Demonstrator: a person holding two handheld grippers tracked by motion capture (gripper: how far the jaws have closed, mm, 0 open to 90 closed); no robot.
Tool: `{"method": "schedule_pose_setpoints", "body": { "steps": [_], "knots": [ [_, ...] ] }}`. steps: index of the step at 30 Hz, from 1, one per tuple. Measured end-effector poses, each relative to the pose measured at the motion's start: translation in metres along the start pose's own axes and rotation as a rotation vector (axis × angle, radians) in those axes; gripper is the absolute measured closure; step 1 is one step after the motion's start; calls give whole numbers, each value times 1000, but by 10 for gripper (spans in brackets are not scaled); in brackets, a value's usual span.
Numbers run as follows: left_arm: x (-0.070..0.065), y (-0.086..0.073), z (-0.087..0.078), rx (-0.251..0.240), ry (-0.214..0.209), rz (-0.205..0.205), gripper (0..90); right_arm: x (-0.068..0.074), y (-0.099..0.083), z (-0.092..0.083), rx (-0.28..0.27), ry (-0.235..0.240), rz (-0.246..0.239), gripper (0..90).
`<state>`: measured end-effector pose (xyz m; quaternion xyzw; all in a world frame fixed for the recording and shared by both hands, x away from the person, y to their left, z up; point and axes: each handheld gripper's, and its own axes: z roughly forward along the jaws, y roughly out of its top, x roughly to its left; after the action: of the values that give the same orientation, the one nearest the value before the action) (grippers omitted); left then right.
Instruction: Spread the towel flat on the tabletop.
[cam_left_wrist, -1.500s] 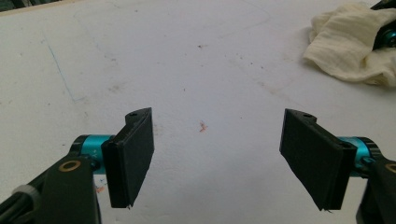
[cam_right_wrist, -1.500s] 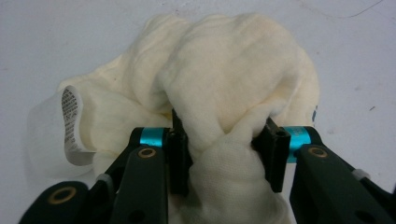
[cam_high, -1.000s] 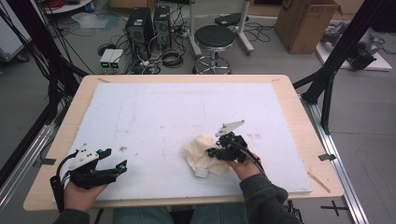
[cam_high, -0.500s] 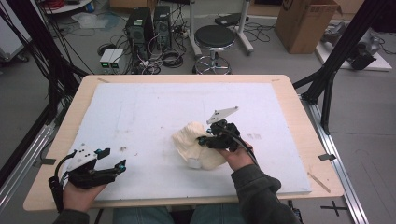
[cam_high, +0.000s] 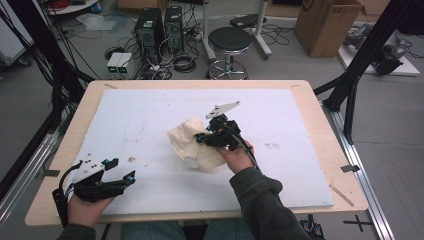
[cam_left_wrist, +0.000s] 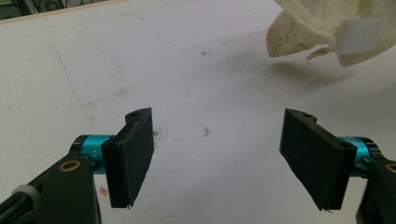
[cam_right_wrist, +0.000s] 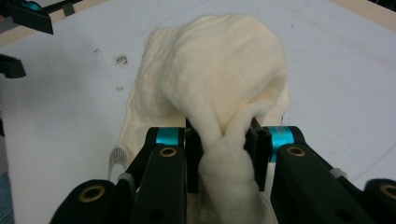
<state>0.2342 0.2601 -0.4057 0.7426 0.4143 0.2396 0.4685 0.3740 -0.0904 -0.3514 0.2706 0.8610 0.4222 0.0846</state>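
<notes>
- Cables, two computer towers (cam_high: 159, 27), a round black stool (cam_high: 229, 39) and a cardboard box (cam_high: 326, 20) crowd the grey floor behind the wooden table (cam_high: 320, 107), whose top is covered by a white board (cam_high: 135, 120)
- High view: the right gripper (cam_high: 204, 138), in a hand with a dark sleeve, sits near the middle of the board with its jaws clamped on a cream cloth (cam_high: 187, 140); the cloth bunches up at the jaws and hangs from them down to the board, to the left of the gripper
- High view: the left gripper (cam_high: 120, 170) rests at the near left corner of the board, well apart from the cloth, its jaws spread and nothing between them
- Left gripper view: two black jaws stand wide apart over the bare, lightly stained board (cam_left_wrist: 196, 84); the cloth (cam_left_wrist: 322, 28) shows at the top right, a white label on it, its lower edge casting a shadow beneath it
- Right gripper view: the jaws pinch a twisted fold of the cloth (cam_right_wrist: 219, 79) close between them, and the rest of it swells in a rounded mound beyond; the left gripper (cam_right_wrist: 18, 32) shows far off at the top left
</notes>
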Motion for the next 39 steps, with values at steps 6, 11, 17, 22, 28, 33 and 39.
{"method": "schedule_pose_setpoints", "body": {
  "steps": [6,11,17,22,28,33,39],
  "knots": [
    [0,0,0,-2,-2,4,267,-1,-3,42,92,-28,34,736],
    [0,1,2,-2,-7,3,267,-15,-13,71,180,-58,65,696],
    [1,1,5,2,-11,5,267,-20,-12,69,139,-45,89,470],
    [-1,2,7,5,-17,14,267,-23,-10,45,91,-40,68,348],
    [-6,5,14,4,-29,21,267,-24,-19,13,26,-50,45,310],
    [-14,11,22,2,-49,33,267,-27,-26,3,25,-59,36,319],
    [-22,15,30,3,-78,41,270,-22,-23,5,3,-53,17,339]
  ]
}}
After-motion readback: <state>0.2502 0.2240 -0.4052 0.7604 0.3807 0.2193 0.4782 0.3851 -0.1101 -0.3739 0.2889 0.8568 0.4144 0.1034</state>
